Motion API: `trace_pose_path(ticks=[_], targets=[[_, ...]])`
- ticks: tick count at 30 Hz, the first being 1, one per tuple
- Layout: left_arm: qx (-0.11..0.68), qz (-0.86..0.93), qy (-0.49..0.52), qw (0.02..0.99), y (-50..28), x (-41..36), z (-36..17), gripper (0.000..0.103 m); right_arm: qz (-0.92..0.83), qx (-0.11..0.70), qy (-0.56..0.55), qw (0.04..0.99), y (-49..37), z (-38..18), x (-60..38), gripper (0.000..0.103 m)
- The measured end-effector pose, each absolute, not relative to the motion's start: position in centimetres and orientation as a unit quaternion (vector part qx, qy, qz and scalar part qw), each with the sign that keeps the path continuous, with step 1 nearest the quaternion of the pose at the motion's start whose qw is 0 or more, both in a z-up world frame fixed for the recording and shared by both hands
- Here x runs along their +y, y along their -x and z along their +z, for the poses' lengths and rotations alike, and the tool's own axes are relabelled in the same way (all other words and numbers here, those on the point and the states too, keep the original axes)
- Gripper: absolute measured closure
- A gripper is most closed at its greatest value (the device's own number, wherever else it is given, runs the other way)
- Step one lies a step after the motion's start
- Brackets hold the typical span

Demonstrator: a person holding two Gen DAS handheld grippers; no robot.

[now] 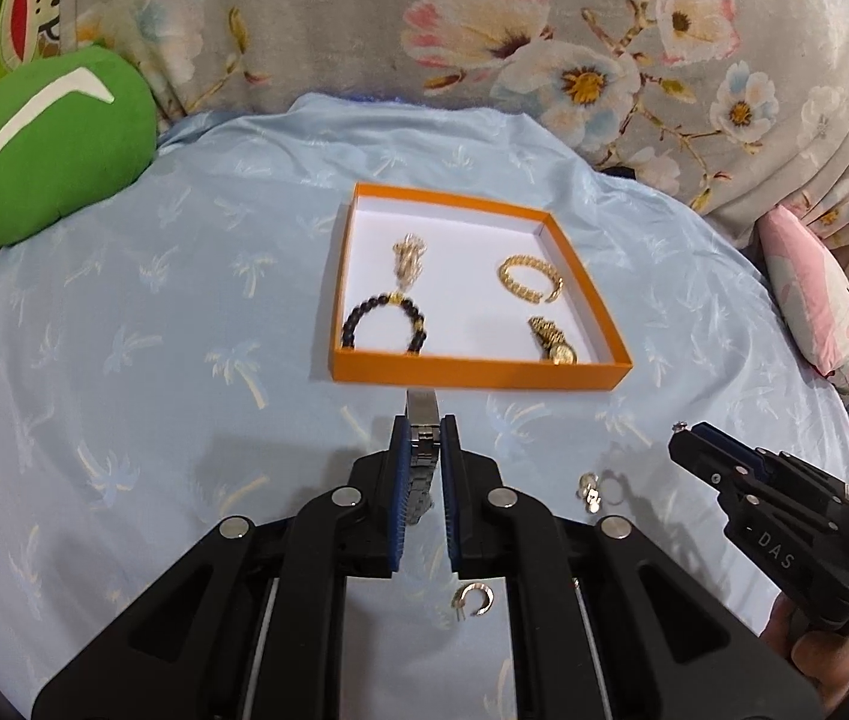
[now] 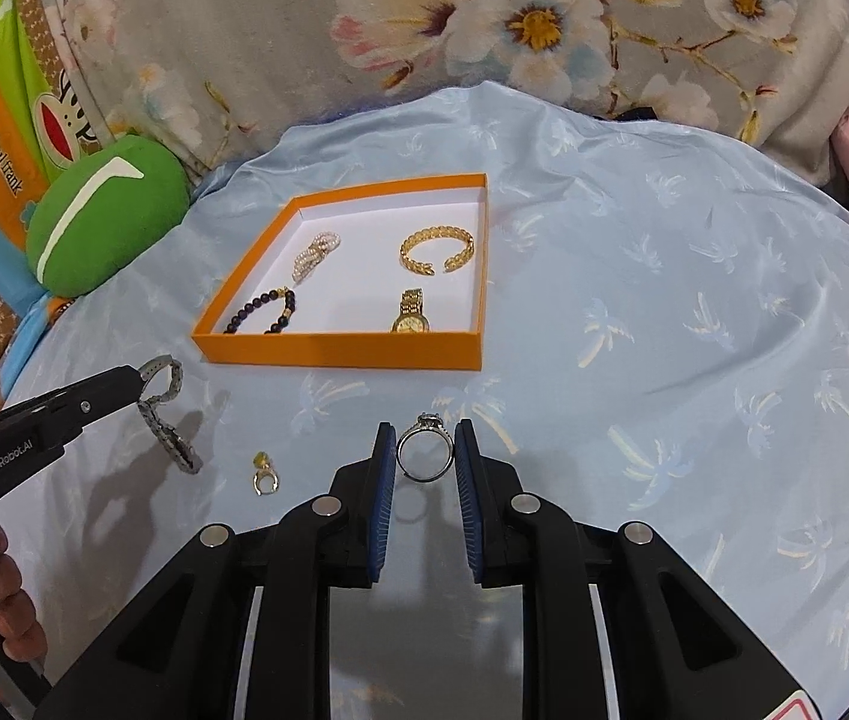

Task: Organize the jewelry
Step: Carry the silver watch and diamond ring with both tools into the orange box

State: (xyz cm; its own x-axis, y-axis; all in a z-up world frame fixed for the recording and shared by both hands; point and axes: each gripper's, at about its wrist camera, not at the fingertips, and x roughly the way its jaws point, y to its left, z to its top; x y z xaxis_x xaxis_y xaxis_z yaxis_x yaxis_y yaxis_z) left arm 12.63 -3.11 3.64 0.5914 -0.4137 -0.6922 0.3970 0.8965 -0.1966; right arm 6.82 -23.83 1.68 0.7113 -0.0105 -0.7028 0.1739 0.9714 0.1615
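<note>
An orange box [image 1: 478, 373] [image 2: 334, 348] with a white floor lies on the blue cloth. It holds a black bead bracelet [image 1: 381, 324] [image 2: 262, 310], a pearl piece [image 1: 408, 258] [image 2: 314, 255], a gold cuff [image 1: 529, 279] [image 2: 436, 250] and a gold watch [image 1: 553, 341] [image 2: 409, 312]. My left gripper [image 1: 423, 429] [image 2: 139, 381] is shut on a silver watch band [image 1: 421, 438] [image 2: 166, 420], held in front of the box. My right gripper [image 2: 424, 441] [image 1: 679, 429] is shut on a silver ring [image 2: 424, 450] with a stone.
A gold ring [image 2: 264, 474] and small earrings [image 1: 595, 487] lie on the cloth before the box. A gold hoop [image 1: 475, 600] lies under my left gripper. A green cushion [image 1: 46, 144] sits at the left, floral bedding [image 1: 544, 30] behind, a pink pillow [image 1: 814, 300] at the right.
</note>
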Motion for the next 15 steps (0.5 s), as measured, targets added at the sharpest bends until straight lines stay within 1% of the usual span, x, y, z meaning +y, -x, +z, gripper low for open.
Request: trace_pose_path(ticks=[7, 15], targets=[[0.359, -0.247, 0.014, 0.9, -15.3, -4.9, 6.9, 0.094, -0.043, 0.357, -0.108, 0.927, -9.9, 3.6, -24.9, 0.085], [0.334, -0.259, 0.004, 0.906, -21.3, -8.9, 9.3, 0.094, -0.034, 0.346, -0.108, 0.931, -16.0, 4.7, -26.3, 0.085]])
